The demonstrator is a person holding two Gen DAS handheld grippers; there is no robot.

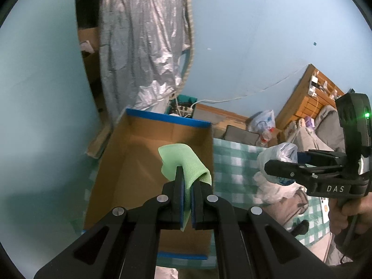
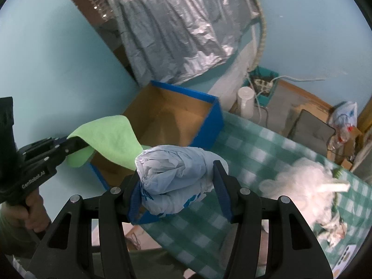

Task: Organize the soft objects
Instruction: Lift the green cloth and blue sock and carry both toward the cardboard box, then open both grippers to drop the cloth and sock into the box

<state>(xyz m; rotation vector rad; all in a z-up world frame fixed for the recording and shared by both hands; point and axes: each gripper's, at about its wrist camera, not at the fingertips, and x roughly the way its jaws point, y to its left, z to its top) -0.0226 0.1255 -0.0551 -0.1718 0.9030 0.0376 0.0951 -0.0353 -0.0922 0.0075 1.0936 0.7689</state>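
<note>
- The left claw (image 1: pixel 187 186) was clamped tight on a green cloth (image 1: pixel 183 162), whose loose end folded over the fingertips and hung above the open cardboard box (image 1: pixel 139 162)
- From the right wrist view the same green cloth (image 2: pixel 109 137) draped off the left claw (image 2: pixel 69 145) over the box's near corner
- The right claw (image 2: pixel 177 186) gripped a crumpled pale blue plastic bag (image 2: pixel 174 176) between its blue pads (image 2: pixel 224 193), held just above the checked worktop (image 2: pixel 244 158) beside the box's blue outer wall (image 2: pixel 210 125)
- In the left wrist view the right claw (image 1: pixel 276 168) reached in from the right with that bag (image 1: pixel 279 155) bunched around its tip
- The box interior looked bare brown card
- A white fluffy heap (image 2: pixel 302 183) lay on the worktop to the right, well apart from the box; blur made it hard to tell what it was, possibly stuffing or a soft toy
- Behind the box hung a silvery crinkled sheet (image 2: pixel 176 30) against the pale blue wall
- Beyond the worktop's far edge stood a white cylinder (image 2: pixel 245 101) and a teal crate holding a power strip (image 2: pixel 262 83)
- A dark flat case (image 2: pixel 311 127) and a bag of bottles (image 2: pixel 344 116) sat farther right
</note>
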